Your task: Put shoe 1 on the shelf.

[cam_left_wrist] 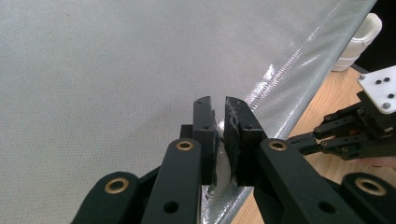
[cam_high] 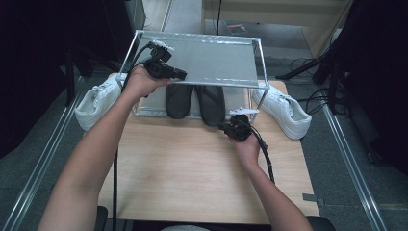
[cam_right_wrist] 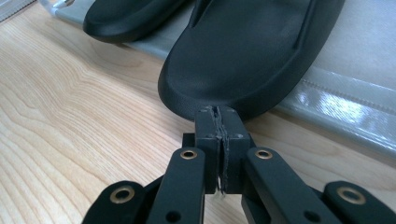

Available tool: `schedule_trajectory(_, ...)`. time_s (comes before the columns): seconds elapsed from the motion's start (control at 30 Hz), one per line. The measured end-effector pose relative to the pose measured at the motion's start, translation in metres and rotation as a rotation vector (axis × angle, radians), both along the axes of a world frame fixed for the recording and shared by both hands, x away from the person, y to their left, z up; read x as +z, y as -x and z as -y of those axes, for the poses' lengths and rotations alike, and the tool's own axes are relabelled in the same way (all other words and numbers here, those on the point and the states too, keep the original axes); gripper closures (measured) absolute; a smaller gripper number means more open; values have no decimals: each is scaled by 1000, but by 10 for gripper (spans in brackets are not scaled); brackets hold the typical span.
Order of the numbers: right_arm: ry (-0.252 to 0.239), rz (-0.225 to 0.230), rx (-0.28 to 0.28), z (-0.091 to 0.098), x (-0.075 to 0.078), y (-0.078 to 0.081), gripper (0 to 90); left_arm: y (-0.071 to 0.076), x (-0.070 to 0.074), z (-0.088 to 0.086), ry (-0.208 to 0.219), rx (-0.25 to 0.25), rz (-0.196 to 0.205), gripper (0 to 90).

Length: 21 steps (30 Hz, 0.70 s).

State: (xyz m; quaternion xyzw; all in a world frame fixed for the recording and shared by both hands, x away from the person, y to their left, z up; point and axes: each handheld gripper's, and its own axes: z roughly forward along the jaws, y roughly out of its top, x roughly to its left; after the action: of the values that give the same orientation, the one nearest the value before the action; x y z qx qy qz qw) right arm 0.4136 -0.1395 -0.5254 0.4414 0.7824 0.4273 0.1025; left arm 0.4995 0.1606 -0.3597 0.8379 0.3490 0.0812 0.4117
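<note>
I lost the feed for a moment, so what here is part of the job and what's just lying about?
In hand:
left gripper, shut on the rack's top shelf
right gripper, shut, at the heel of the right black slipper
left black slipper

Lying about:
left white sneaker
right white sneaker

Open tabletop (cam_high: 192, 173) up front; rack (cam_high: 202, 57) and sneakers (cam_high: 284, 110) behind.
</note>
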Motion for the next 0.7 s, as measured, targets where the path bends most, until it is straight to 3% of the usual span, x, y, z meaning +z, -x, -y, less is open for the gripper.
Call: schedule_trajectory(0.7,-14,-12,31,-36,-2,-12,900,0,-1,-1,5,-4,-1,833)
